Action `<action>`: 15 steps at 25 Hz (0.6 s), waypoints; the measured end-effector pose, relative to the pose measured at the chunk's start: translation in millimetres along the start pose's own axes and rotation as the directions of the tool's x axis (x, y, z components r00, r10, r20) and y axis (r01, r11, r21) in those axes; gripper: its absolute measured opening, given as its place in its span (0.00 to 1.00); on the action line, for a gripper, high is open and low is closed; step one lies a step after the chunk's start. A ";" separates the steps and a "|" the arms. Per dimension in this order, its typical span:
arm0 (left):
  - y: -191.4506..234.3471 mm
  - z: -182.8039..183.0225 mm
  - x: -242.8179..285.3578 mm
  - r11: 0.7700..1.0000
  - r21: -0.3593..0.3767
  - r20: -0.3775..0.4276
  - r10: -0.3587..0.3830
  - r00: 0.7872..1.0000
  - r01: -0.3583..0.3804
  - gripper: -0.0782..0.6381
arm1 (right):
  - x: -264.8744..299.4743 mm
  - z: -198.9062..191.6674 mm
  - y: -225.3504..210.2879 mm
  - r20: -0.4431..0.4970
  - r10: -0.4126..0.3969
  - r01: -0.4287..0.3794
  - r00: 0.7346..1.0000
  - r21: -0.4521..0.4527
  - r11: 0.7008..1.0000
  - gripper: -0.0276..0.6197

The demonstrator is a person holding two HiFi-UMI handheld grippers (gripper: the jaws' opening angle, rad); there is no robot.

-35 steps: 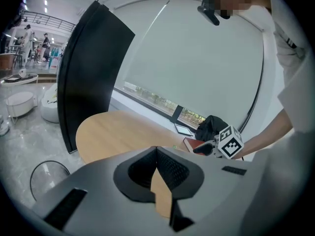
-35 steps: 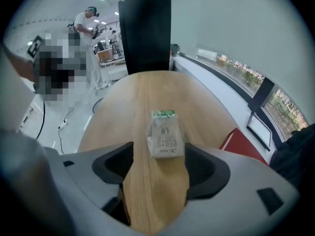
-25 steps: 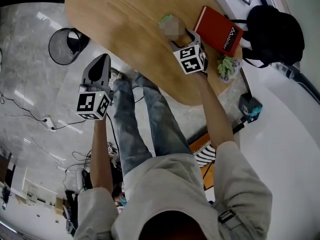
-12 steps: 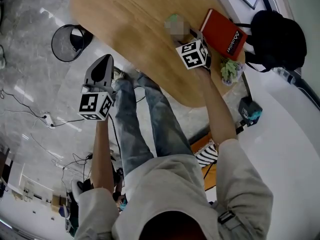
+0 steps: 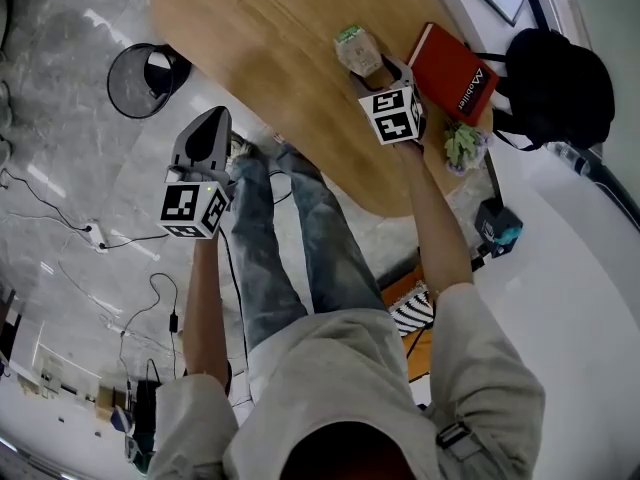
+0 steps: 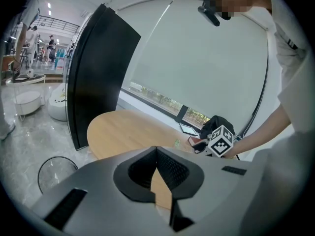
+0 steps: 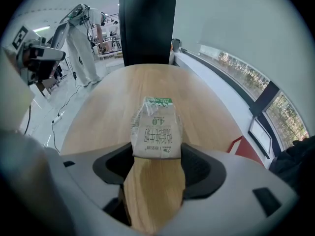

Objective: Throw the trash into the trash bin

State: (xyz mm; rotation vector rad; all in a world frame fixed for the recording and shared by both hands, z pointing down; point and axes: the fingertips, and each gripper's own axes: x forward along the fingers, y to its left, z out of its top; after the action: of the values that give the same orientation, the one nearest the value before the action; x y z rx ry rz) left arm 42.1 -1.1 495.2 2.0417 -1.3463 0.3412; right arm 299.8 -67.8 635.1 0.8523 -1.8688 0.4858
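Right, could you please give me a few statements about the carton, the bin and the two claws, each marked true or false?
1. The milk carton lies on the wooden table. True.
2. The left claw holds the carton. False: it is shut and empty, off the table's edge. The carton sits between the jaws of the right claw, which are closing.
3. The trash bin stands on the floor beside the table. True.
4. The red book lies in the bin. False: it lies on the table by the right claw.
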 end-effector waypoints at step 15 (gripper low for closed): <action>59.7 0.0 -60.5 0.987 -0.086 0.080 0.144 0.986 -0.137 0.13 | 17.3 135.2 93.2 0.151 0.132 -0.109 0.980 -0.149 0.983 0.52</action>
State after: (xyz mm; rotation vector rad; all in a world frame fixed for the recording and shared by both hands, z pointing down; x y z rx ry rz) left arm -37.4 27.2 485.1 1.9189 -1.5369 0.2589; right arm 142.6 -99.6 595.5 0.7044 -2.0856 0.3640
